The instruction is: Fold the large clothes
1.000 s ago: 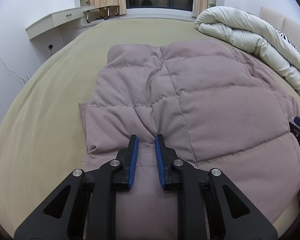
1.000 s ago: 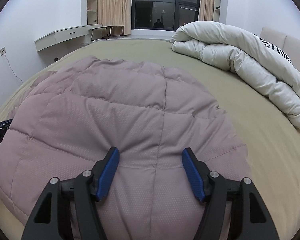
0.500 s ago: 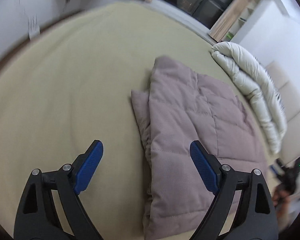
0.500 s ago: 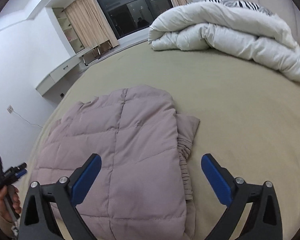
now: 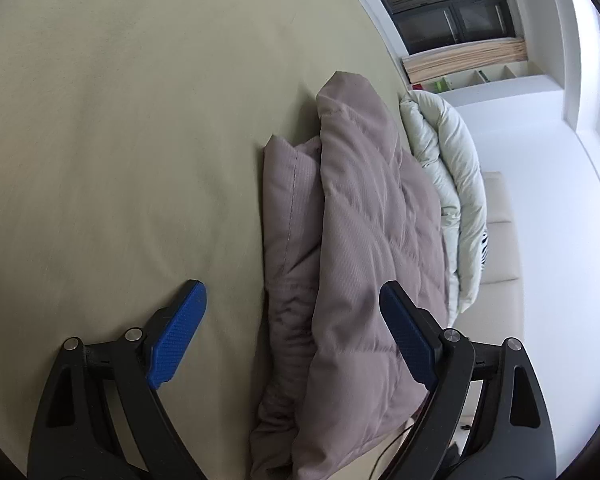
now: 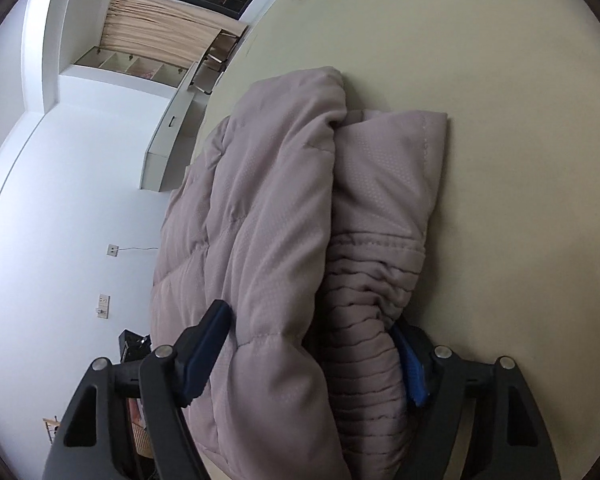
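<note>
A: From the left wrist view, we see the folded mauve jacket (image 5: 360,280) lying on the olive bed (image 5: 120,140), white duvet (image 5: 452,184) beyond it. We should slide in low along its side so all the layers come up together.

B: Our left gripper (image 5: 292,336) is spread wide, holding nothing; whether a pad touches the cloth, we cannot tell.

A: In the right wrist view, our right gripper (image 6: 312,356) straddles the jacket (image 6: 268,208) edge, jaws wide, its puffy layers bulging between the pads, not yet pinched.
</note>
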Motion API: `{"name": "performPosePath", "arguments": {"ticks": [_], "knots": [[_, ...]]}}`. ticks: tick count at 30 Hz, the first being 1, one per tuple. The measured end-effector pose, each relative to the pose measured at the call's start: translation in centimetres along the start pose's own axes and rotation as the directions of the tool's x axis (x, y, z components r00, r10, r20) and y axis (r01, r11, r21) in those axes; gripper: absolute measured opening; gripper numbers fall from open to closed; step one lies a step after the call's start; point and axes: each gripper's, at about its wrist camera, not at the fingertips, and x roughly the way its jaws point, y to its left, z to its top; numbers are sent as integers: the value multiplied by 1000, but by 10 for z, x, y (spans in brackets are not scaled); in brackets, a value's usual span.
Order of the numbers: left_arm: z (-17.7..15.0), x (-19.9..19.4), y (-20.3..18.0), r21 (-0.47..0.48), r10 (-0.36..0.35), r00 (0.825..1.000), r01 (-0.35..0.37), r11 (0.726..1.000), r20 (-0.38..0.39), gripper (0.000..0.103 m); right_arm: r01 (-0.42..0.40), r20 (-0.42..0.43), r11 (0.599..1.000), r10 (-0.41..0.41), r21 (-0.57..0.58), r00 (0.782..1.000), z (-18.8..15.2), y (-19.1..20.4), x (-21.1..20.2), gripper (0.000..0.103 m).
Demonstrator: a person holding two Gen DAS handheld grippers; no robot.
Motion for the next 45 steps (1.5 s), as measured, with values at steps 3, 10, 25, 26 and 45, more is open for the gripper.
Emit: {"name": "performPosePath", "arguments": {"ticks": [3, 10, 25, 26, 45], "knots": [[13, 14, -5, 12, -7, 999, 8, 1000, -35, 88, -35, -20, 999, 35, -15, 999, 6, 0, 5, 78], [32, 55, -22, 31, -44, 994, 47, 998, -97, 74, -106, -16, 994, 106, -18, 994, 18, -2, 23, 78], [12, 62, -49, 89, -21, 994, 31, 996, -108, 26, -64, -8, 994, 64, -88, 998, 2, 26, 6, 47], [5, 55, -51, 88, -34, 994, 43, 995, -103, 26, -59, 1, 993, 59, -104, 998, -4, 34, 0, 45], [-200, -64, -14, 56, -40, 992, 47, 997, -117, 31, -46, -26, 996, 44, -80, 999, -225, 42, -102, 46]]}}
